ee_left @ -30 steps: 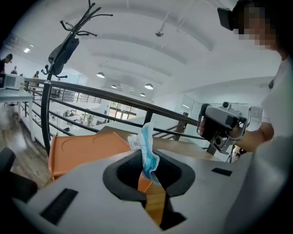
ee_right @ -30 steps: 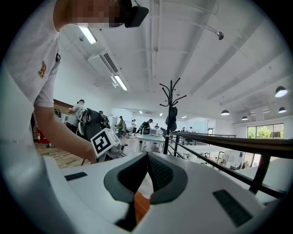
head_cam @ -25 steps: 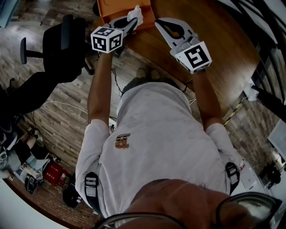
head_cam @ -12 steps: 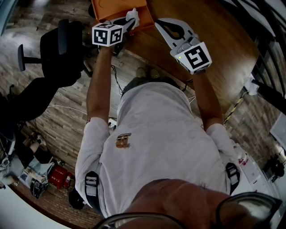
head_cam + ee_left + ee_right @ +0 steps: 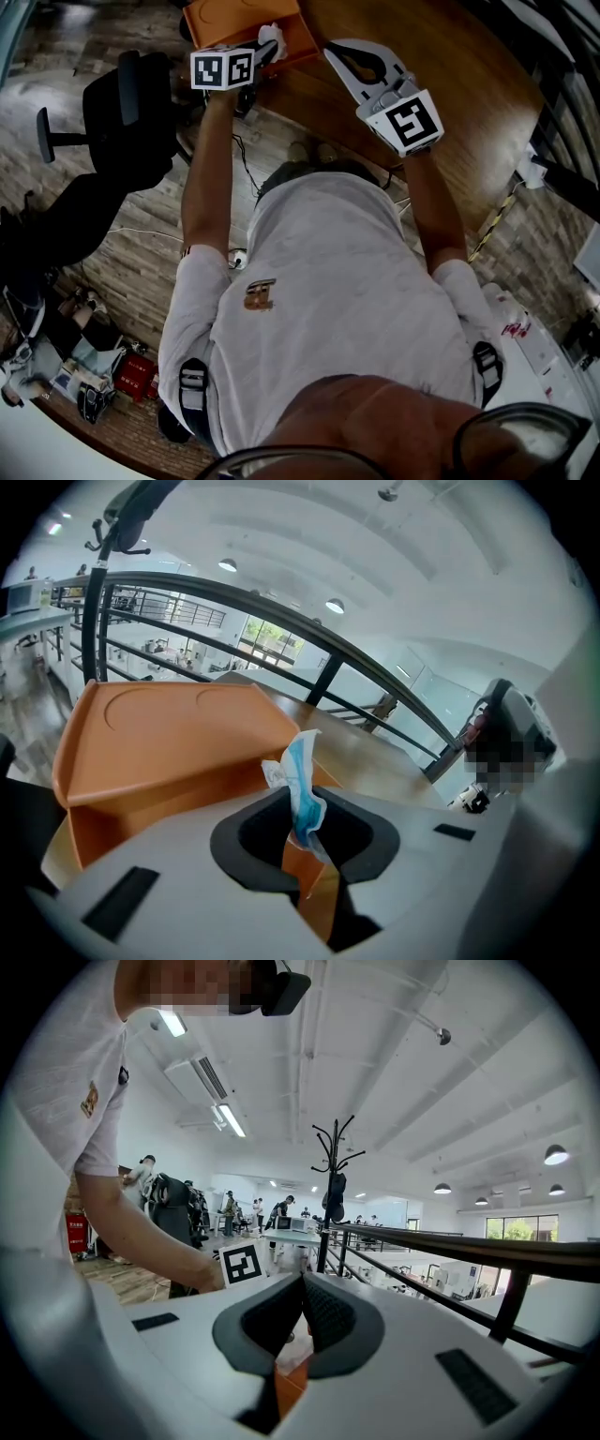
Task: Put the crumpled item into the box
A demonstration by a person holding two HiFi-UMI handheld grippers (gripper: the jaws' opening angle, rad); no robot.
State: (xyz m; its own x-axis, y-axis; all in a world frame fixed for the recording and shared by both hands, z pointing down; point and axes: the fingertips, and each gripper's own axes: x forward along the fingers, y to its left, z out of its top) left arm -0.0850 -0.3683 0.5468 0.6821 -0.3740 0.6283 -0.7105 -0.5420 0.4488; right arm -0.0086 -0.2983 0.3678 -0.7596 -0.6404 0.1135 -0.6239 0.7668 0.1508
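Observation:
At the top of the head view, an orange box [image 5: 234, 17] stands open on the round wooden table [image 5: 450, 84]. My left gripper [image 5: 269, 47] reaches over its near rim, shut on the crumpled item [image 5: 273, 36], a white wad. In the left gripper view the crumpled item [image 5: 302, 782] shows as white and blue paper pinched upright between the jaws of the left gripper [image 5: 306, 832], with the orange box [image 5: 173, 742] just beyond. To the right of the box, my right gripper [image 5: 349, 54] hovers over the table. In its own view the right gripper [image 5: 302, 1286] is shut and holds nothing.
A black office chair [image 5: 127, 108] stands on the wood floor left of the table. Bags and small items [image 5: 84, 375] lie on the floor at lower left. A black railing [image 5: 309, 639] runs behind the table, and a coat rack [image 5: 332, 1180] stands beyond it.
My left gripper has sunk and moved toward the box with the crumpled item still in it. The right gripper has stayed in place.

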